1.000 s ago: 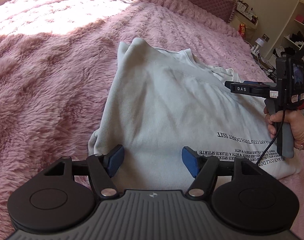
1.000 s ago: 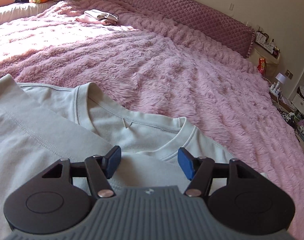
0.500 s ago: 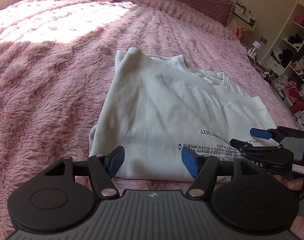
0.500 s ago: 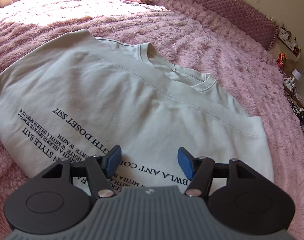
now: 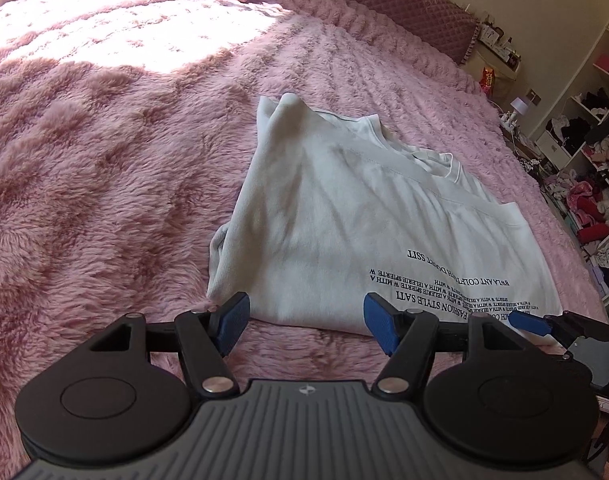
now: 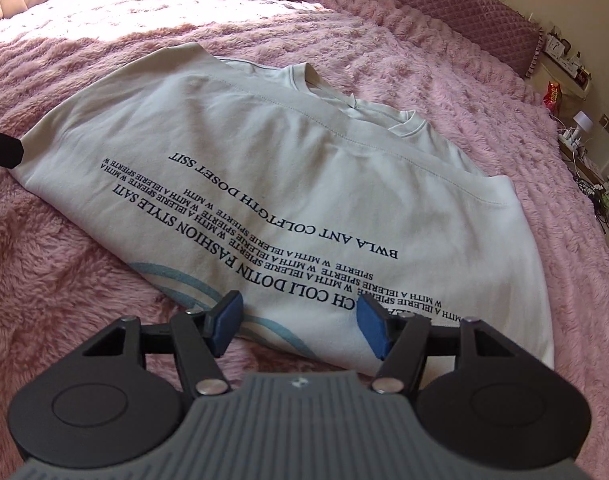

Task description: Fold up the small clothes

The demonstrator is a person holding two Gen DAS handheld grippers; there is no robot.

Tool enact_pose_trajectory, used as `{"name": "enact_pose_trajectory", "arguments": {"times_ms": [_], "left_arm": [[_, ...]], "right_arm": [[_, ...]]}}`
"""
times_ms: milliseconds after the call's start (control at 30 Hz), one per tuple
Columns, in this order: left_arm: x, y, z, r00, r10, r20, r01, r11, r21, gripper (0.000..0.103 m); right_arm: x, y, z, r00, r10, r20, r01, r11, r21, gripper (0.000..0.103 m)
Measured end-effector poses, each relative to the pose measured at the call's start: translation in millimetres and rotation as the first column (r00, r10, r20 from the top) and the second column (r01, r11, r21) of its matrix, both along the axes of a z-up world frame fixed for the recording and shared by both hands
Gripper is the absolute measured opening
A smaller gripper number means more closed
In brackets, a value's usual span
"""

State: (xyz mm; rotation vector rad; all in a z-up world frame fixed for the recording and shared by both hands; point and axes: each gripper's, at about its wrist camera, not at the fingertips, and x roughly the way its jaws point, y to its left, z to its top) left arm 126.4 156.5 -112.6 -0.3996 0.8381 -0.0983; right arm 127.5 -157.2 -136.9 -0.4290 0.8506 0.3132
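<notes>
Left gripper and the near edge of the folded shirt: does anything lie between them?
Only bare pink blanket shows between the open left gripper and the shirt, in the left wrist view.

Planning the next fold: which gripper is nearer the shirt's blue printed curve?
Right. The right gripper hovers right over the blue curve; the left gripper is by the shirt's plain near-left corner.

So the sweatshirt [image 6: 288, 184] is pale grey-white, lying flat on the fuzzy pink bed [image 6: 484, 92], already folded into a rough rectangle with both sides tucked under. Ribbed neck [image 6: 408, 126] points toward the headboard, hem toward the camera. Black printed text runs across the top layer (reads upside down from here), plus light blue curved stripes [image 6: 192, 288] near the hem edge.
</notes>
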Motion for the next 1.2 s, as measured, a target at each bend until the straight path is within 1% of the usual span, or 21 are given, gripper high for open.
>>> {"name": "enact_pose_trajectory", "arguments": {"times_ms": [33,100,167,233,300,367,433,533,600,667,767,900,933,1000,1067,1133,1200], "left_arm": [[3.1,2.3,-2.7,1.0,0.0,-0.004,0.0,1.0,-0.012,0.077],[10.0,6.0,-11.2,0.999,0.013,-0.042,-0.014,1.0,-0.013,0.077],[16.2,9.1,-21.2,0.997,0.014,-0.081,-0.015,1.0,-0.016,0.073],[17.0,12.9,-28.2,0.995,0.017,-0.102,-0.021,0.999,-0.042,0.072],[15.3,15.3,-24.8,0.995,0.017,-0.096,-0.023,0.998,-0.06,0.072],[12.9,18.9,-16.8,0.997,0.017,-0.07,-0.022,0.997,-0.074,0.072],[13.1,27.5,-5.9,0.999,0.03,-0.032,-0.033,0.996,-0.085,0.073],[22.1,44.5,0.7,0.998,0.056,-0.02,-0.058,0.994,-0.093,0.073],[31.1,57.1,1.5,0.996,0.083,-0.024,-0.085,0.993,-0.088,0.073],[41.4,66.4,0.5,0.996,0.087,-0.025,-0.089,0.992,-0.087,0.073],[55.6,76.7,-4.1,0.996,0.081,-0.033,-0.084,0.99,-0.114,0.073],[79.4,85.1,-14.8,0.998,0.056,-0.038,-0.061,0.984,-0.169,0.073],[85.6,87.4,-18.7,0.999,0.043,-0.03,-0.048,0.978,-0.204,0.073],[99.4,93.4,-30.1,0.999,0.031,-0.034,-0.039,0.958,-0.285,0.073],[114.9,97.2,-41.5,0.998,0.025,-0.05,-0.04,0.943,-0.33,0.073],[131.2,98.9,-50.3,0.998,0.012,-0.056,-0.031,0.938,-0.346,0.073],[144.9,98.4,-54.7,0.999,-0.009,-0.049,-0.009,0.931,-0.364,0.073]], "right_arm": [[3.0,1.0,-1.2,1.0,0.0,-0.009,0.0,1.0,-0.007,0.06],[5.7,2.8,-2.6,1.0,0.001,-0.015,-0.001,1.0,-0.017,0.061],[7.0,4.1,-2.9,1.0,0.002,-0.018,-0.003,1.0,-0.025,0.061],[7.8,5.0,-0.3,1.0,-0.003,-0.019,0.002,1.0,-0.029,0.06],[6.8,6.0,6.5,1.0,-0.025,-0.001,0.025,1.0,-0.018,0.06],[1.1,10.6,17.5,0.999,-0.021,0.036,0.02,0.999,0.028,0.06],[-7.1,23.2,26.4,0.997,0.017,0.071,-0.022,0.997,0.069,0.061],[-23.8,56.1,33.9,0.985,0.118,0.125,-0.13,0.987,0.094,0.062],[-37.3,82.7,33.8,0.967,0.198,0.159,-0.213,0.974,0.082,0.064],[-48.0,107.7,30.1,0.945,0.274,0.178,-0.29,0.955,0.069,0.066],[-56.1,138.2,18.8,0.928,0.336,0.161,-0.348,0.936,0.051,0.066],[-58.6,165.8,-1.5,0.916,0.37,0.157,-0.373,0.928,-0.013,0.066],[-57.4,170.3,-5.6,0.915,0.375,0.149,-0.376,0.926,-0.021,0.066],[-54.4,177.9,-13.5,0.916,0.374,0.144,-0.372,0.927,-0.04,0.066],[-55.5,185.3,-18.3,0.903,0.389,0.18,-0.382,0.921,-0.076,0.069],[-56.0,193.7,-22.2,0.885,0.411,0.219,-0.393,0.912,-0.121,0.07],[-56.0,201.4,-24.7,0.866,0.431,0.252,-0.407,0.902,-0.145,0.071]]}}
